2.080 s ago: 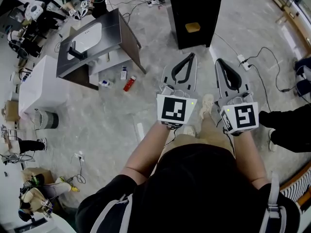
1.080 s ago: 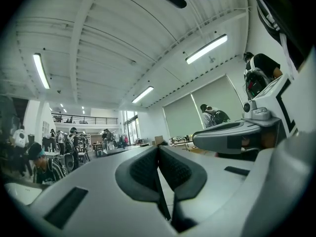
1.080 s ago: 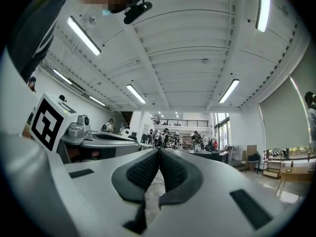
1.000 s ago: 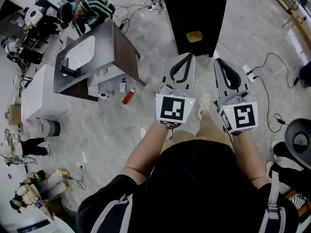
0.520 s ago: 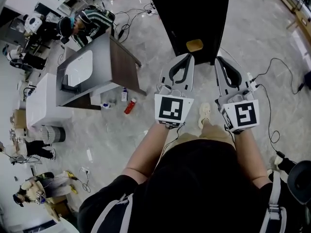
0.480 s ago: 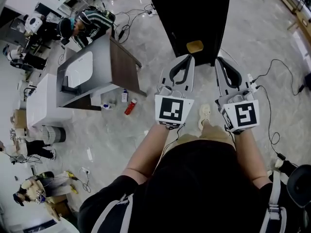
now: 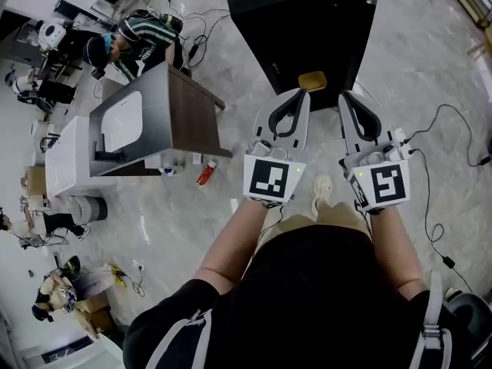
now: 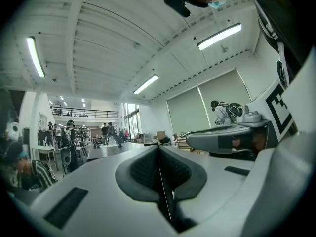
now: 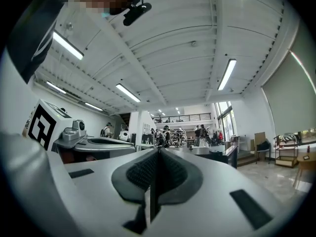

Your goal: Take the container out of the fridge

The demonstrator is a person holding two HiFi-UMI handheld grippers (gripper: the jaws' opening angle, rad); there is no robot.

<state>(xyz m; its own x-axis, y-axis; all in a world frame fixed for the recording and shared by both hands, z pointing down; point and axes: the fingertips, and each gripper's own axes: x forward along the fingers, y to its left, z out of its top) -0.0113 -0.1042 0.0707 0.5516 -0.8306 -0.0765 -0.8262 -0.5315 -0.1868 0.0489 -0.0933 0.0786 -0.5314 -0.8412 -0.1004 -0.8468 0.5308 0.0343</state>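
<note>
- Now, in the head view, we look steeply down past our own arms. The left gripper (image 7: 300, 93) and right gripper (image 7: 344, 97) are held out side by side in the middle of the frame.
- Both grippers have their jaws pressed together with nothing between them. Each gripper view shows the dark pads meeting along one thin line.
- Compared with a second ago, the black fridge (image 7: 307, 29) at top centre is larger and nearer. The jaw tips now reach its lower edge in the picture, where bare floor (image 7: 184, 214) showed between them before.
- The grey counter (image 7: 177, 114) at upper left has drawn nearer too, and a red bottle (image 7: 204, 175) lies on the floor just below it.
- The container shows in no view. We judge it sits inside the fridge, and we cannot tell whether the door is shut.
- We judge the approach is nearly done and the fetching itself has not begun. The door likely comes first, and a gripper must spread its jaws to take hold.
</note>
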